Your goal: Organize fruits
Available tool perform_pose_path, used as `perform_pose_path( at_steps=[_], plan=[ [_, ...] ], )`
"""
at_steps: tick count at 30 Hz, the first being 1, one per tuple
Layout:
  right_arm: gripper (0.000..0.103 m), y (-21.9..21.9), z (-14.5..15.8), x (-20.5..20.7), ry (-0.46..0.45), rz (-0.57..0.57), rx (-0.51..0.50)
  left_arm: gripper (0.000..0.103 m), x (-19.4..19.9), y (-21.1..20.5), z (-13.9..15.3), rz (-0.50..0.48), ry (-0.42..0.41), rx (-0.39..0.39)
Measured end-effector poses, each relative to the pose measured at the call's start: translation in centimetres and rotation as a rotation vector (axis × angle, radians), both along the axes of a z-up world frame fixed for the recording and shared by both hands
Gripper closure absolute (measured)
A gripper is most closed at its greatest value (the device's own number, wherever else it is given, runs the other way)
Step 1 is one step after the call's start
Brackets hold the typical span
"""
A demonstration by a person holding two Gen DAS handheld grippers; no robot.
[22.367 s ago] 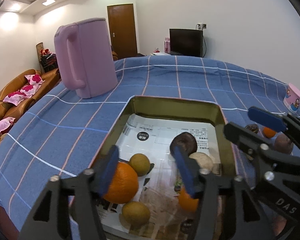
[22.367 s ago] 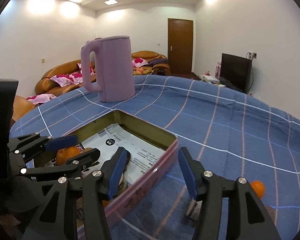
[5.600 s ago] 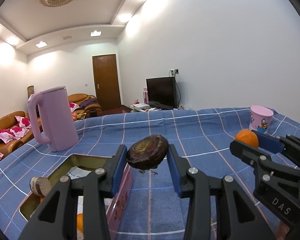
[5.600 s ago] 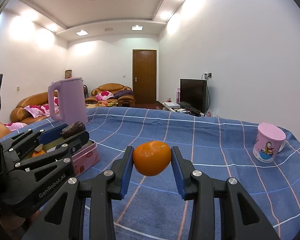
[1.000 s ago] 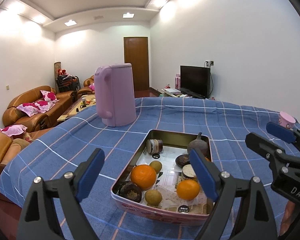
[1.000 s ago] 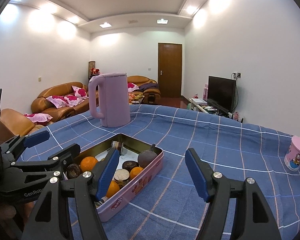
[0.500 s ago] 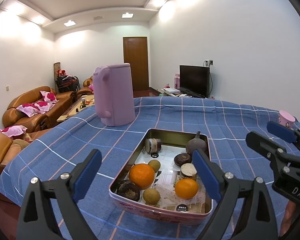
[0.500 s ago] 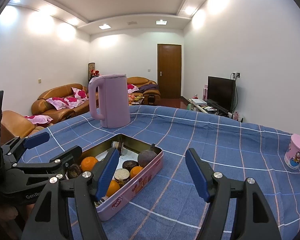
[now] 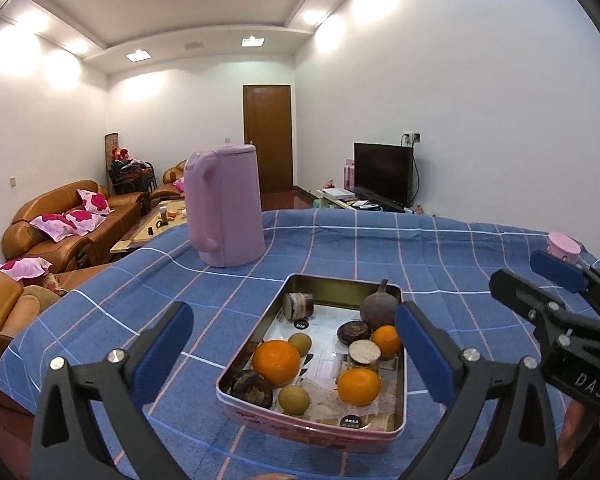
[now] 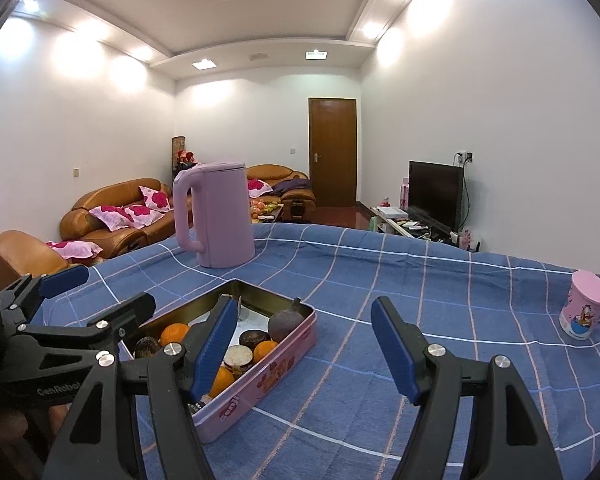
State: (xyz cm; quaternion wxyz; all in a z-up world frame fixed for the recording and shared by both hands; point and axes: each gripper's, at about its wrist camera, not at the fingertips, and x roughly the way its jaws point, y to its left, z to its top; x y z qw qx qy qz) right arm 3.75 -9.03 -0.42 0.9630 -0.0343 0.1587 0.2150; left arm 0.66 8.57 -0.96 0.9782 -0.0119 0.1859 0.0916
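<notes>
Blue checked tablecloth [image 9: 380,248] covers the work surface; living room behind. On it sits the shallow pink rectangular tin tray [image 9: 312,432], paper-lined, with the fruits inside: three round oranges, the largest [image 9: 276,362] at left-centre, one [image 9: 358,386] near the front, a smaller one [image 9: 386,340] toward the right wall; two small green-brown round fruits [image 9: 294,399]; a dark purple stemmed fruit [image 9: 379,306] standing upright at the far right corner, stem up; several dark brown wrinkled fruits [image 9: 353,331], some cut flat. No loose fruit visible on the cloth.

Handling, judged: oranges firm, light, smooth-skinned, liable to roll; pinch across the equator. The wrinkled dark fruits look softer, so a gentle squeeze. The tin is stiff and thin-walled; take it by a long wall.

Orientation: the tray's long axis runs away from the left camera, toward the tall lilac plastic kettle [image 9: 225,206]; in the right view it lies diagonally, near corner toward the bottom left.

Left gripper [image 9: 294,344]: jaws opening, spread wide, nothing pinched; the tray lies beyond and below them. Right gripper [image 10: 304,346]: jaws apart, empty, hovering just right of the tray.

Outward: pink cartoon-printed cup [image 10: 586,308] well apart on the right; brown leather sofa [image 10: 112,216] off the table.
</notes>
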Motion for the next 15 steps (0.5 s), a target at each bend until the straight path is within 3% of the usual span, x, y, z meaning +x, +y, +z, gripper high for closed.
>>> perform_pose_path(
  at_steps=[15],
  plan=[
    [0.032, -0.84, 0.2, -0.56, -0.008, -0.006, -0.002, 0.0, -0.13, -0.7, -0.01, 0.01, 0.004, 0.024]
  ],
)
